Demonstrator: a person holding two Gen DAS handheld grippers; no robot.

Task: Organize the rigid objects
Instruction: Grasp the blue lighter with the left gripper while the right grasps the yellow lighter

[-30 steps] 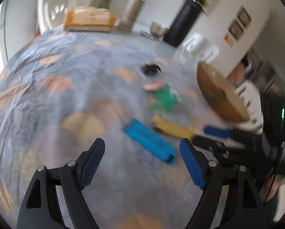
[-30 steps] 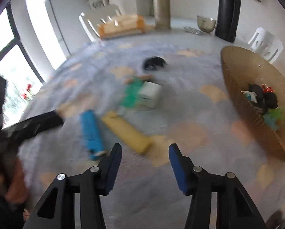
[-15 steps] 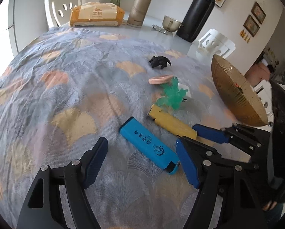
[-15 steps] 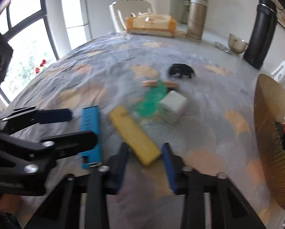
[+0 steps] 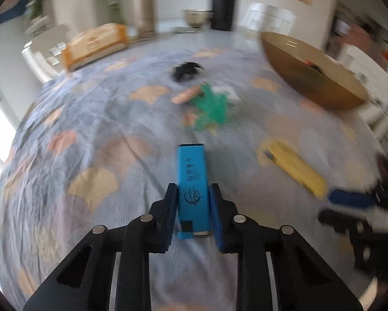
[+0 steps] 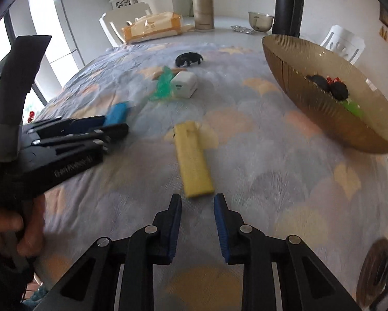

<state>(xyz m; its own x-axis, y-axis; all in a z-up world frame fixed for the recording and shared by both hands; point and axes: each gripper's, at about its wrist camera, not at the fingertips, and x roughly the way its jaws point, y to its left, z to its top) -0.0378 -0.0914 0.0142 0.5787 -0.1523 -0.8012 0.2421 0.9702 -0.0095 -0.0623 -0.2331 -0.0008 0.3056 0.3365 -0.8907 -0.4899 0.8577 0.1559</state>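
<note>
Two grippers over the table with the blue-grey fan-print cloth (image 6: 258,155). Left gripper (image 5: 193,208) is pinching the flat blue rectangular lighter (image 5: 192,178): both pads pressed on its long sides near the metal end, the rest sticking out ahead along the fingers. From the right wrist view the lighter's blue tip (image 6: 116,112) shows past the left gripper (image 6: 108,127) by the table's left edge; can't tell if it's resting on the cloth or lifted. Left wrist view is motion-blurred.

Right gripper (image 6: 197,212) is spread, nothing between the pads, pointed at the near end of the flat yellow rectangular lighter (image 6: 192,162), just short of it. That lighter lies flat on the cloth around the table's middle.

Further back, towards the far edge: white cube charger (image 6: 184,84) touching a translucent green plastic piece (image 6: 164,85), a peach stick-like item behind them, then a small black animal figure (image 6: 188,59).

Ribbed amber glass bowl (image 6: 297,77) at the right edge, holding a few black, red and green small items.

Past the cloth on the far edge: orange-white tissue pack (image 6: 152,27), beige metal tumbler (image 6: 202,6), small steel bowl (image 6: 261,19), tall black flask (image 6: 288,5).
</note>
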